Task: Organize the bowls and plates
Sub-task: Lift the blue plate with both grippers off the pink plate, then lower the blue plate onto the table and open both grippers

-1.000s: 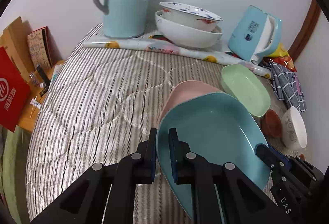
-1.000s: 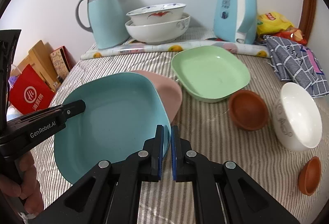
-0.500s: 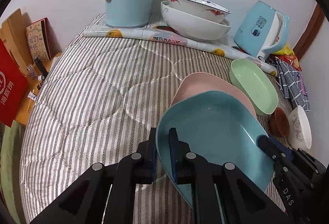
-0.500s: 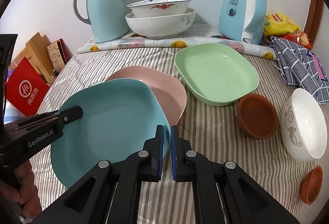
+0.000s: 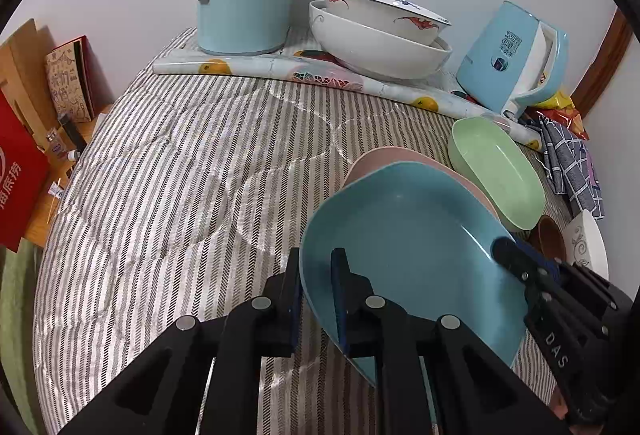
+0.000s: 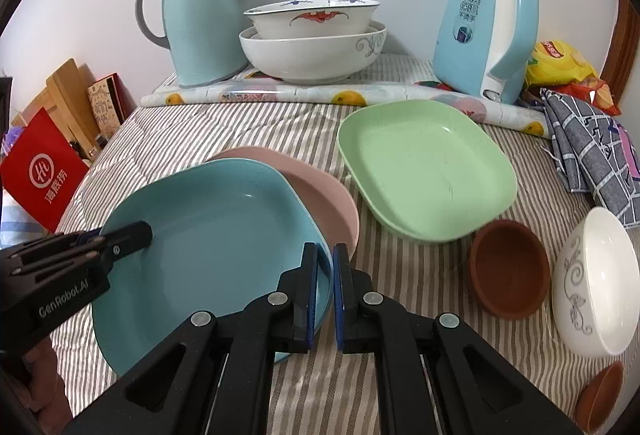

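A blue plate (image 5: 400, 235) (image 6: 208, 235) is held at both ends, lying low over a pink plate (image 5: 400, 155) (image 6: 320, 195) on the striped quilt. My left gripper (image 5: 318, 271) has the plate's left rim between its pads, and its jaws are opening. In the right wrist view, the left gripper (image 6: 120, 235) reaches in from the left. My right gripper (image 6: 324, 259) is shut on the plate's right rim, and the left wrist view shows the right gripper (image 5: 508, 251) at that edge. A green plate (image 5: 496, 175) (image 6: 424, 171) sits just right of the pink one.
Behind stand a blue jug (image 6: 200, 15), two stacked white bowls (image 6: 312, 47) and a blue kettle (image 6: 484, 27). To the right lie a brown bowl (image 6: 508, 275), a white bowl (image 6: 592, 283), another brown bowl (image 6: 600, 395) and a checked cloth (image 6: 588, 147). A red bag (image 6: 40, 175) is beside the bed.
Both grippers have carried the blue plate a little down and toward the back, onto the pink plate. The left gripper's fingers stand slightly wider apart.
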Motion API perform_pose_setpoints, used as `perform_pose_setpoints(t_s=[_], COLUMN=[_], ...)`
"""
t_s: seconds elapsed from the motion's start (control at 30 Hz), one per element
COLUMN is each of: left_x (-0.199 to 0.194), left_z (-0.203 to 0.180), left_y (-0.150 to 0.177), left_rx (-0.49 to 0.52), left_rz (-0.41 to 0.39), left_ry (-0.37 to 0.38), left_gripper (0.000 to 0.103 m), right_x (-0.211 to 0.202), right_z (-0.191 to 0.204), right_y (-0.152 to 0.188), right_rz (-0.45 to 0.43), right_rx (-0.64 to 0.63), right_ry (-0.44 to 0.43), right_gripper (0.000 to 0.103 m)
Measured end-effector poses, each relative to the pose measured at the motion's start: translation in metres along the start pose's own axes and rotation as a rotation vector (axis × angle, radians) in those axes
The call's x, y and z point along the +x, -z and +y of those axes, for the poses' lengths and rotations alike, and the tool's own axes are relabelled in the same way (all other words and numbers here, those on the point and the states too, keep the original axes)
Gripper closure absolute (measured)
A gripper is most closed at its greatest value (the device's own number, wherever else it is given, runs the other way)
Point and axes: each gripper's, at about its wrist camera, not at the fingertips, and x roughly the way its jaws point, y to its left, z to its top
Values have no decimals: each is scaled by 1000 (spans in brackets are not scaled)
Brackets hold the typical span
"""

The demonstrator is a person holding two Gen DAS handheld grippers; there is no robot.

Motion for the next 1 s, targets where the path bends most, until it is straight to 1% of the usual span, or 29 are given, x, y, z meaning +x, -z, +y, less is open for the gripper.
perform_pose_setpoints(t_s=[0.23, 0.33, 0.5, 0.57, 0.63, 0.7, 0.73, 0.8, 0.93, 1.0], left_x=[7, 9, 11, 11, 11, 10, 8, 5, -5, -11], left_z=[-6, -6, -8, -9, -10, -11, -12, -13, -15, -18], left_y=[-4, -5, -5, -5, -4, -4, -3, -3, -1, 0], left_rx=[11, 4, 6, 8, 12, 14, 14, 22, 28, 29], left_rz=[8, 17, 25, 28, 34, 46, 48, 49, 31, 26], left_ry=[-4, 7, -6, -10, -15, -18, -14, -25, -38, -45], left_gripper=[86, 86, 86, 83, 84, 84, 83, 75, 72, 64], right_x=[10, 12, 17, 16, 12, 5, 2, -5, -19, -27], right_z=[-5, -5, -5, -7, -10, -14, -15, -18, -25, -28], right_y=[-14, -21, -24, -25, -24, -24, -24, -24, -21, -18], right_rz=[-16, -27, -40, -44, -51, -67, -72, -81, -90, -98], right_rx=[-11, -22, -51, -45, -25, -6, -3, 4, 18, 18], right_ry=[-3, 3, 3, -4, -20, -24, -20, -12, -8, 0], right_gripper=[94, 93, 92, 87, 73, 67, 66, 66, 63, 60])
